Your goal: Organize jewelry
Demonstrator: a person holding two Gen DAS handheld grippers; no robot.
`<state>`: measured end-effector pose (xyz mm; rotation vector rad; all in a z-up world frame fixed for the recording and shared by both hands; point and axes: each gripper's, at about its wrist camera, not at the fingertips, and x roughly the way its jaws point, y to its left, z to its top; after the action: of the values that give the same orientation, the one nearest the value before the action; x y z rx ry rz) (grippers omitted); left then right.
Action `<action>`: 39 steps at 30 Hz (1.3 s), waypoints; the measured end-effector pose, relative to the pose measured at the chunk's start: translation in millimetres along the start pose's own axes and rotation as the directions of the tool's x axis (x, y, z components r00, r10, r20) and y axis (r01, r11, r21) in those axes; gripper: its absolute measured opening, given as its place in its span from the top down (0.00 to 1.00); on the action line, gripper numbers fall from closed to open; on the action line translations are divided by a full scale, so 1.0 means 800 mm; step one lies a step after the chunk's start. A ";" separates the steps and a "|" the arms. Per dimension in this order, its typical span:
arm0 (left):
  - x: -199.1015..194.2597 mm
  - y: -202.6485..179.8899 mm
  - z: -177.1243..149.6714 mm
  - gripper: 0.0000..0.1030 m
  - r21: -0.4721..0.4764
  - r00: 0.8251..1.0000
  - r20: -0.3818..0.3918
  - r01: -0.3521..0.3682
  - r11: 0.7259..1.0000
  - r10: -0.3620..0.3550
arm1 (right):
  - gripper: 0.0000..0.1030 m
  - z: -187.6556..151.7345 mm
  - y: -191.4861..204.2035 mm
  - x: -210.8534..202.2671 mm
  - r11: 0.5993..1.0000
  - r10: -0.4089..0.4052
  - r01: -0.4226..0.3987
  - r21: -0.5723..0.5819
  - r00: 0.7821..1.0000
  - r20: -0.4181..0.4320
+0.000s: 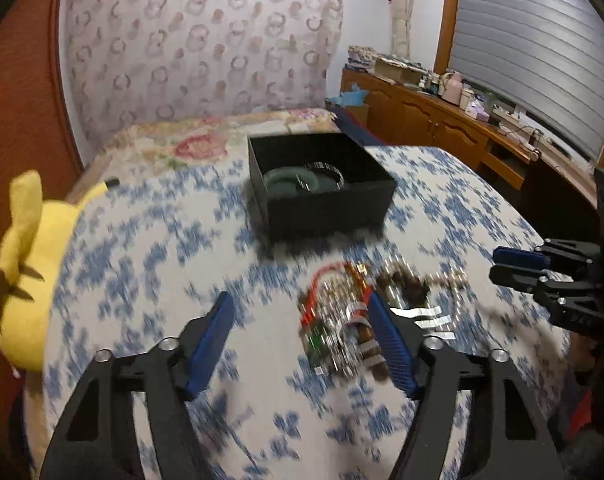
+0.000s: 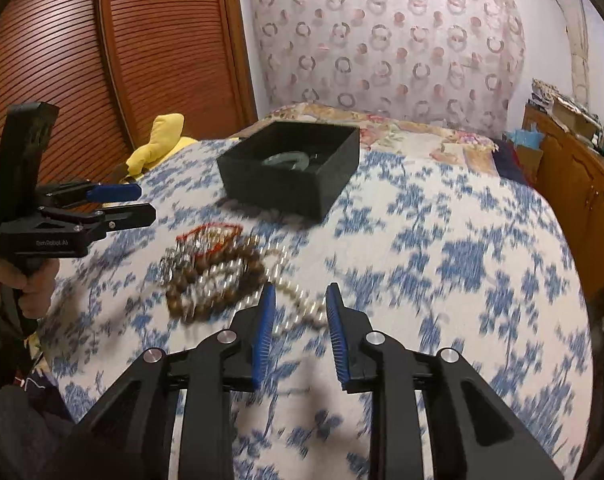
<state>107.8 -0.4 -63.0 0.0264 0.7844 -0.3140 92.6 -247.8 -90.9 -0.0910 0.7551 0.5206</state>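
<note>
Person's hand (image 2: pixel 30 280) behind left gripper (image 2: pixel 136 202)

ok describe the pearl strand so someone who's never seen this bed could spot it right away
Start at the black box on the blue-flowered bedspread, then look nearer, to the tangled jewelry pile in front of it. The pearl strand trails out of the pile's right side toward the right gripper. It is the only pale, glossy white string; its neighbours are brown beads and a red cord.
</note>
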 end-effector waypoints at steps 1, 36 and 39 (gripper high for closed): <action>0.001 0.000 -0.005 0.46 -0.009 1.000 -0.012 0.010 1.000 -0.010 | 0.72 -0.005 0.002 0.001 1.000 -0.002 0.002 0.003 1.000 -0.004; 0.033 -0.016 -0.032 0.72 -0.074 0.995 -0.094 0.019 0.997 -0.026 | 0.71 -0.042 0.017 0.010 0.999 -0.031 0.030 -0.043 1.000 -0.003; 0.030 -0.009 -0.037 0.73 -0.091 0.995 -0.092 0.028 0.995 -0.036 | 0.71 -0.042 0.016 0.009 0.999 -0.029 0.029 -0.041 1.000 -0.002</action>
<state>100.8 -9.4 -100.0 -0.0565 0.8919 -0.3090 69.7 -242.3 -119.3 -0.1402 0.7446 0.5086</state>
